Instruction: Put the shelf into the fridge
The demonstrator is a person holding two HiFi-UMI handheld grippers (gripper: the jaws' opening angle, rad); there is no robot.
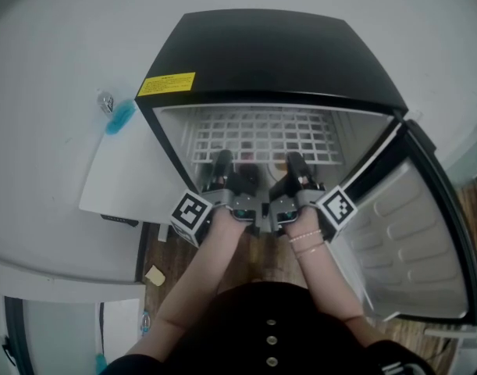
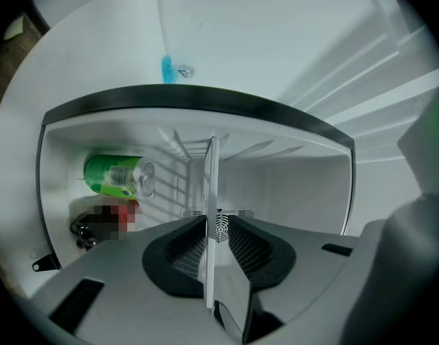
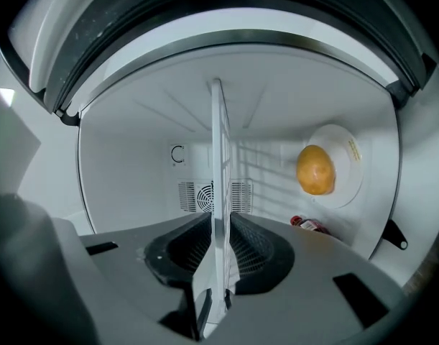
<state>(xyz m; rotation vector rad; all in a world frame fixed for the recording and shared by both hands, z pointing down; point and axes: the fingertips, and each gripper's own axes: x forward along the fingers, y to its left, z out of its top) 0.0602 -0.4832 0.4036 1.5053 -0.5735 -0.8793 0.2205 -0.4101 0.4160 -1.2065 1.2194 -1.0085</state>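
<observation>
The white wire shelf (image 1: pixel 261 135) lies flat inside the open black mini fridge (image 1: pixel 269 53), about level with its mouth. My left gripper (image 1: pixel 222 161) is shut on the shelf's front edge towards the left. My right gripper (image 1: pixel 295 162) is shut on the same edge towards the right. In the left gripper view the shelf (image 2: pixel 211 185) shows edge-on, pinched between the dark pads of the left gripper (image 2: pixel 212 225). The right gripper view shows the same edge-on shelf (image 3: pixel 219 157) clamped by the right gripper (image 3: pixel 219 225).
The fridge door (image 1: pixel 414 233) stands open at the right. Inside are a green can (image 2: pixel 115 176), a yellow fruit (image 3: pixel 316 169) on a white plate (image 3: pixel 350 182) and a red bottle (image 3: pixel 309 224). A white panel (image 1: pixel 125 178) and a blue item (image 1: pixel 119 117) are to the left.
</observation>
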